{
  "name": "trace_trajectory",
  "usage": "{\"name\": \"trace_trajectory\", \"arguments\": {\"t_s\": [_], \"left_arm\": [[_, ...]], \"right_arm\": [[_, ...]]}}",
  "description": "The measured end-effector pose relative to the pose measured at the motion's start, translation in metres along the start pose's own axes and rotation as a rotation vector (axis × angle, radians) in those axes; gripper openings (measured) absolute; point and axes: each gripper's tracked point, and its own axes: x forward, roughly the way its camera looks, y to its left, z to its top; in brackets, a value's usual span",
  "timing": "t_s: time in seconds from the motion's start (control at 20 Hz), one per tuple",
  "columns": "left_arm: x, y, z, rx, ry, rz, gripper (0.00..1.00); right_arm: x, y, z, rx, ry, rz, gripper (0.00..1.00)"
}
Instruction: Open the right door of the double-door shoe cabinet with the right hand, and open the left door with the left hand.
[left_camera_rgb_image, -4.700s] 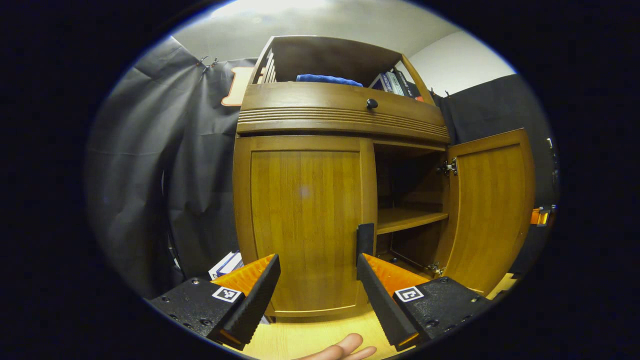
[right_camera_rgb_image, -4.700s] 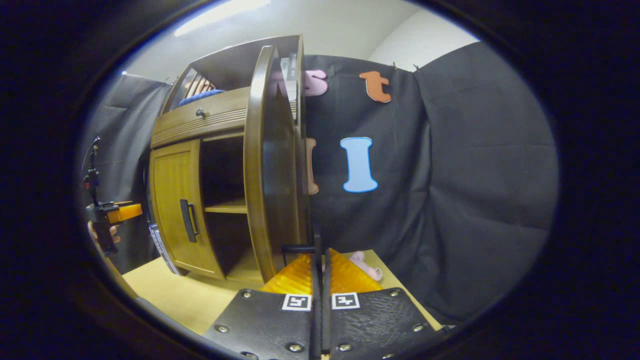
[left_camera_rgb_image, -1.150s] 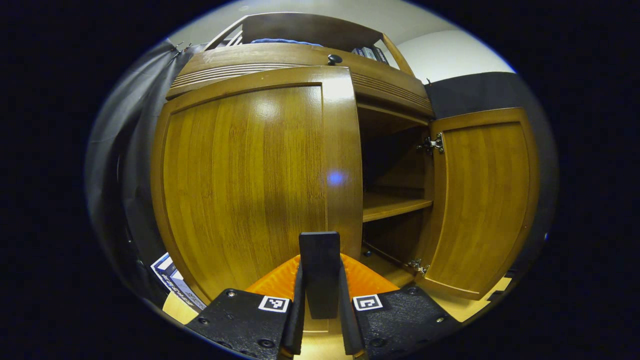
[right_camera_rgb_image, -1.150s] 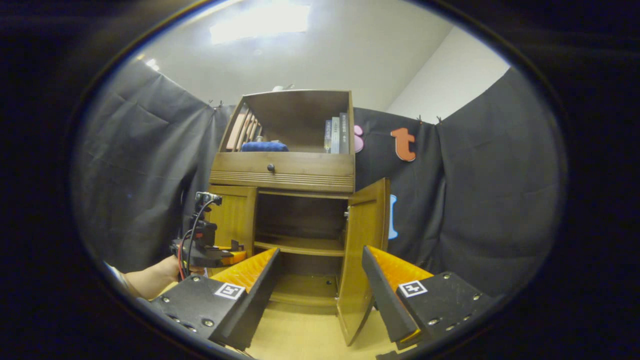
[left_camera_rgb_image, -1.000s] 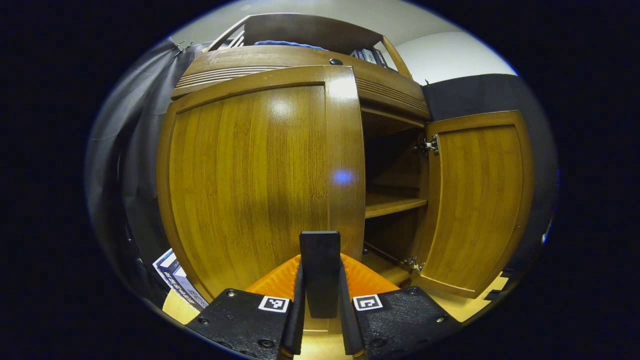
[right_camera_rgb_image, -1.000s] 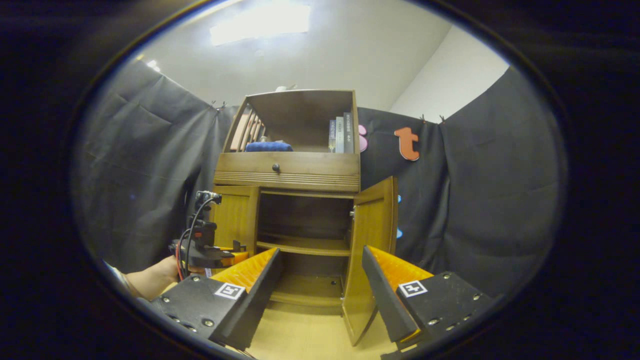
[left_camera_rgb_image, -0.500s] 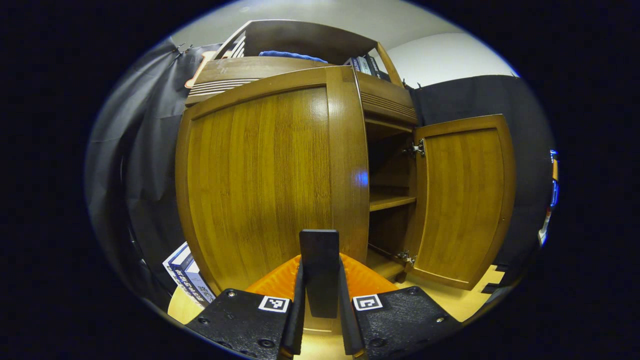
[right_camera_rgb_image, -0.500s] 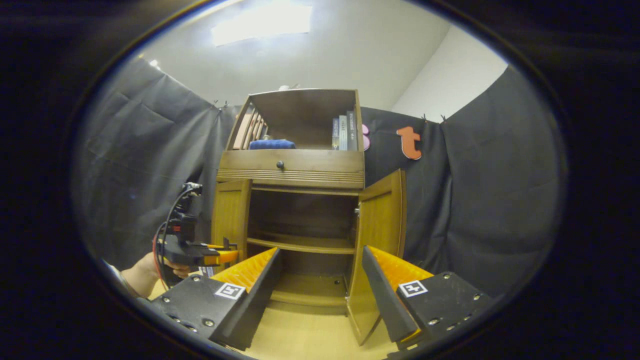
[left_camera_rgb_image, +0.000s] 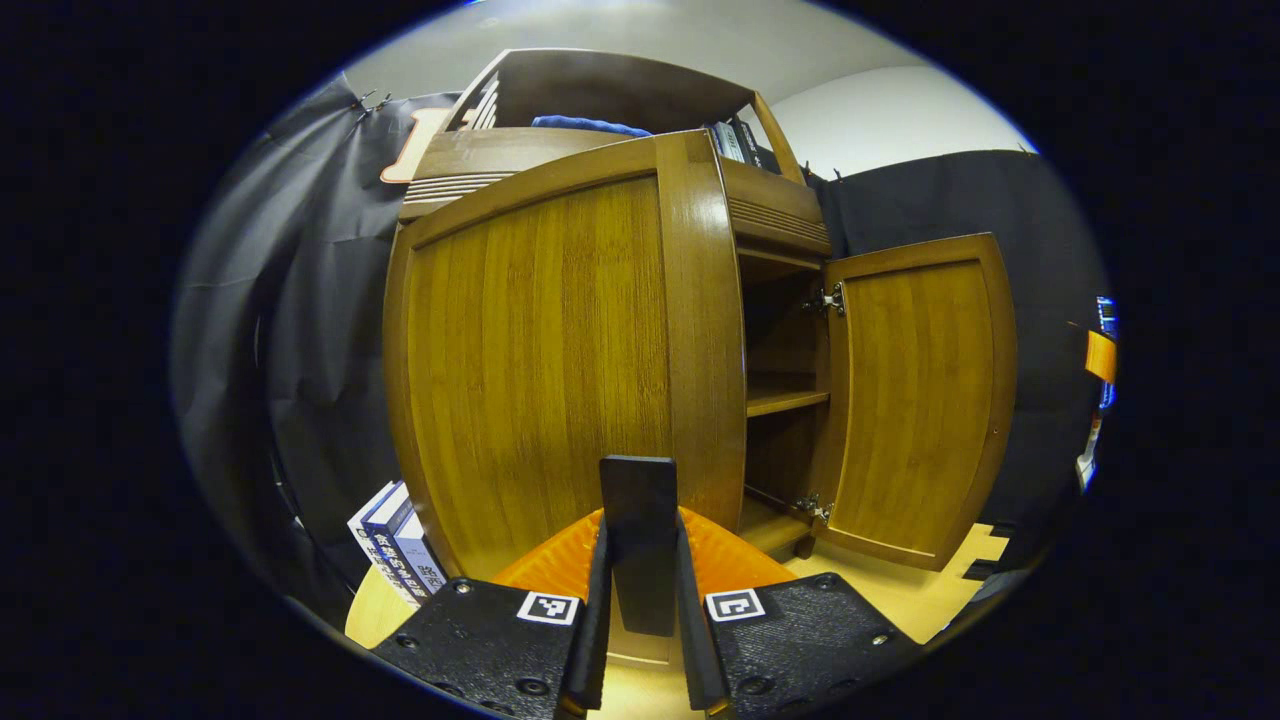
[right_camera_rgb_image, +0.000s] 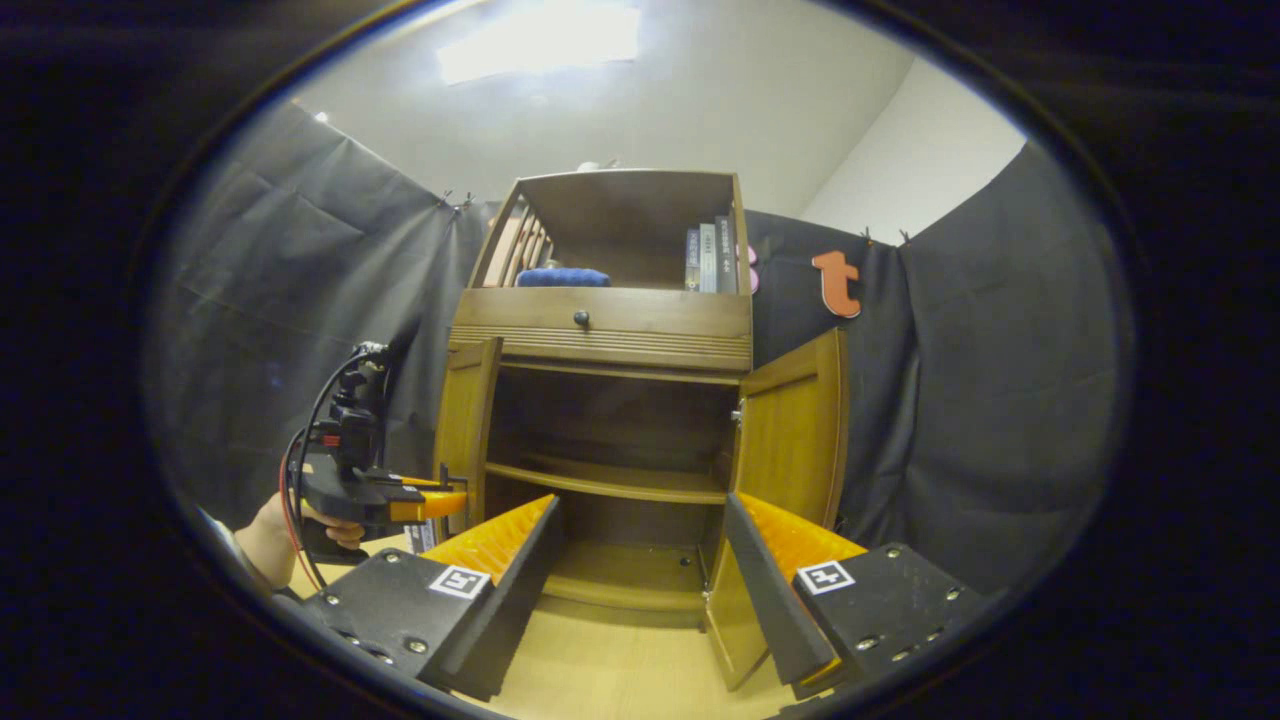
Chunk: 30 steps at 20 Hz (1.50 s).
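A: So, starting at the fingers: what does the left gripper (left_camera_rgb_image: 640, 560) hold?

B: In the left gripper view its fingers (left_camera_rgb_image: 597, 610) are closed on a dark upright handle (left_camera_rgb_image: 638, 520), one finger pressed to each side. The handle sits on the left door (left_camera_rgb_image: 550, 350), near that door's free edge. The door is swung partly out from the cabinet (right_camera_rgb_image: 610, 330).

A: And the right gripper (right_camera_rgb_image: 640, 590)?

B: In the right gripper view its fingers (right_camera_rgb_image: 510, 590) are spread wide apart with nothing between them. It sits back from the cabinet, facing its front.

A: Where is the right door (right_camera_rgb_image: 790, 440)?

B: Swung well open on its hinges, with its inner face showing in the left gripper view. Between the doors you see the dark inside and a shelf (right_camera_rgb_image: 610, 482).

A: What else?

B: In the right gripper view a hand (right_camera_rgb_image: 275, 535) holds the left gripper at the left door. Above the doors there is a drawer with a knob (right_camera_rgb_image: 580, 318). The top niche holds a blue cloth (right_camera_rgb_image: 562, 277) and upright books (right_camera_rgb_image: 708, 258). The cabinet stands on a light wooden floor (right_camera_rgb_image: 620, 670).
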Motion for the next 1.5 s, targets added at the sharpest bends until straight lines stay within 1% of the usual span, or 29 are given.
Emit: {"name": "trace_trajectory", "arguments": {"t_s": [0.05,0.2,0.55,0.6,0.65,0.8,0.9,0.95,1.0,1.05,1.2,1.3,1.4,1.5], "left_arm": [[-0.003,0.001,0.0,0.001,-0.001,0.001,0.33],[-0.01,0.005,0.001,0.004,-0.007,0.016,0.31],[-0.031,0.018,-0.002,0.012,-0.02,0.043,0.32],[-0.034,0.019,-0.003,0.01,-0.018,0.046,0.34],[-0.036,0.021,-0.003,0.012,-0.019,0.05,0.32],[-0.048,0.03,-0.003,0.025,-0.029,0.072,0.31],[-0.057,0.037,-0.005,0.025,-0.03,0.089,0.33],[-0.061,0.041,-0.005,0.033,-0.031,0.095,0.32],[-0.064,0.045,-0.005,0.039,-0.031,0.102,0.33],[-0.067,0.049,-0.005,0.045,-0.029,0.11,0.31],[-0.078,0.061,-0.003,0.043,-0.029,0.139,0.31],[-0.083,0.073,-0.002,0.042,-0.04,0.172,0.32],[-0.087,0.091,0.002,0.061,-0.062,0.227,0.3],[-0.092,0.114,-0.002,0.05,-0.052,0.287,0.23]], "right_arm": [[0.0,0.0,-0.001,0.002,0.0,0.003,0.96],[0.001,0.003,-0.002,0.014,-0.002,0.011,0.96],[0.0,0.0,-0.006,0.037,-0.009,0.019,0.96],[0.0,0.0,-0.007,0.039,-0.008,0.018,0.96],[0.002,-0.001,-0.008,0.038,-0.005,0.016,0.96],[-0.001,-0.002,-0.007,0.034,-0.005,0.014,0.96],[-0.003,-0.002,-0.005,0.033,-0.011,0.013,0.96],[-0.004,-0.001,-0.003,0.03,-0.013,0.015,0.96],[-0.005,0.0,-0.001,0.028,-0.017,0.017,0.96],[-0.005,0.001,-0.001,0.025,-0.018,0.02,0.96],[-0.007,0.008,0.003,0.011,-0.027,0.028,0.96],[-0.01,0.019,0.004,0.0,-0.038,0.04,0.96],[-0.012,0.023,0.001,-0.003,-0.038,0.052,0.96],[-0.012,0.023,-0.005,-0.001,-0.028,0.059,0.96]]}}
